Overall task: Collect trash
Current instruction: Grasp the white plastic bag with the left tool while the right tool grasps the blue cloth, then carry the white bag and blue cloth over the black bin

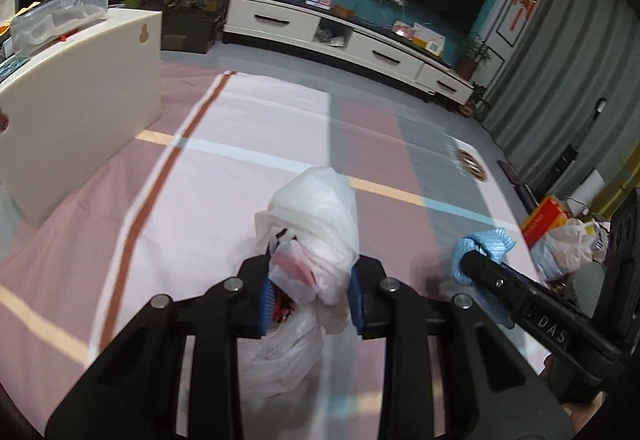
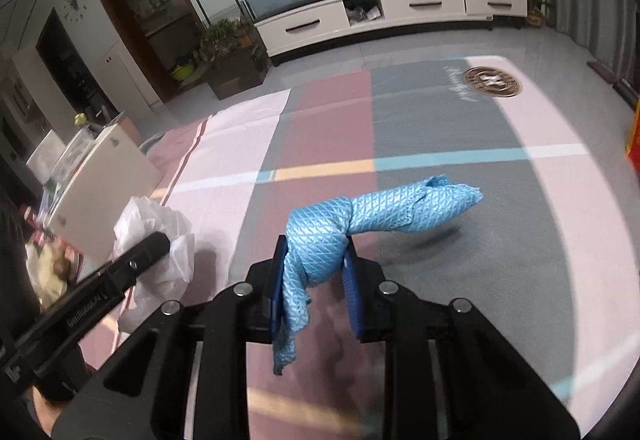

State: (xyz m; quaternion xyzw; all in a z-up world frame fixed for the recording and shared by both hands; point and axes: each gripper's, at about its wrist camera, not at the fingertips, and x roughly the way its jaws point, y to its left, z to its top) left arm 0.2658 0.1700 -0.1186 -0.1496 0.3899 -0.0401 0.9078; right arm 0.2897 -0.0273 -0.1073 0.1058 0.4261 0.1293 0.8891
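My left gripper [image 1: 312,288] is shut on a white plastic trash bag [image 1: 316,224], held above the checked cloth; something red shows inside the bag. The bag also shows at the left of the right wrist view [image 2: 160,236], with the left gripper's finger [image 2: 140,260] against it. My right gripper [image 2: 314,276] is shut on a crumpled blue textured cloth [image 2: 384,212], which sticks out forward and to the right and hangs down below the pads. The blue cloth also shows at the right of the left wrist view [image 1: 484,244].
A pink, grey and white checked cloth [image 2: 440,128] covers the surface. A cream board [image 1: 80,104] stands at the left with a clear box [image 1: 60,16] behind it. A red box and a filled plastic bag [image 1: 560,240] lie at the right. A TV cabinet [image 2: 400,8] stands at the far wall.
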